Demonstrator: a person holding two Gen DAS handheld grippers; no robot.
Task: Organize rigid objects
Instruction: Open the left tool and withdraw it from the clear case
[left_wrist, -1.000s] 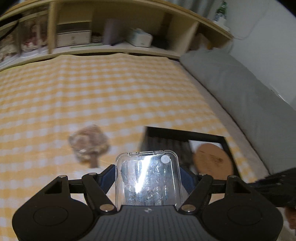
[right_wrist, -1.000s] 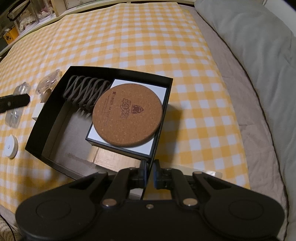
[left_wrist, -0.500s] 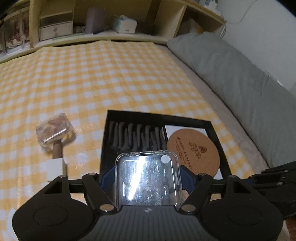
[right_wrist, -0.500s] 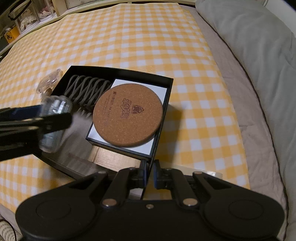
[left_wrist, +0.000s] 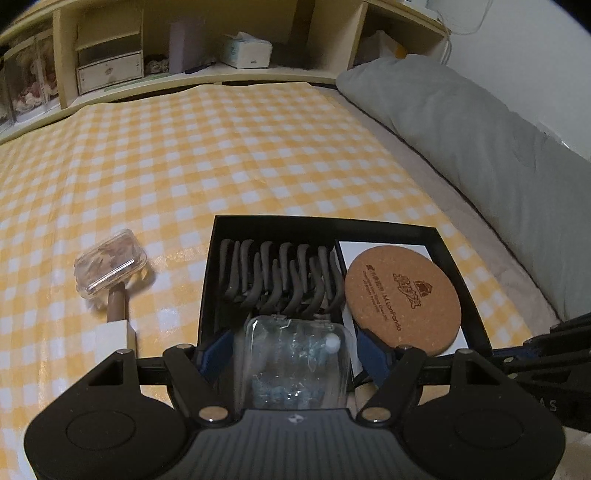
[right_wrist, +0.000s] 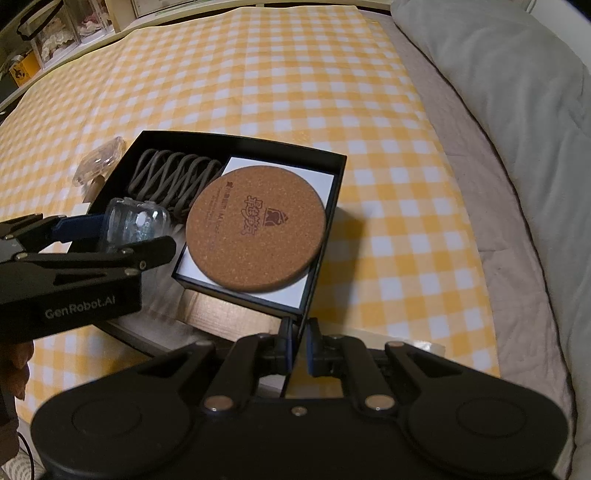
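A black open box (left_wrist: 458, 254) (right_wrist: 325, 236) lies on the yellow checked cloth. It holds a grey folded wire rack (left_wrist: 277, 277) (right_wrist: 170, 177) and a round cork coaster (left_wrist: 402, 299) (right_wrist: 255, 232) on a white card. My left gripper (left_wrist: 295, 347) (right_wrist: 136, 236) is shut on a clear plastic case (left_wrist: 295, 365) (right_wrist: 133, 225) and holds it over the box's near left part. My right gripper (right_wrist: 299, 343) is shut on the box's near wall.
A second clear case (left_wrist: 110, 266) (right_wrist: 99, 166) lies on the cloth left of the box, beside a brown stick in a white block (left_wrist: 118, 321). A grey pillow (left_wrist: 480, 147) runs along the right. Wooden shelves (left_wrist: 184, 55) stand behind.
My left gripper has carried the clear case rightward and forward, from over the cloth to over the box. My right gripper has stayed clamped on the box wall.
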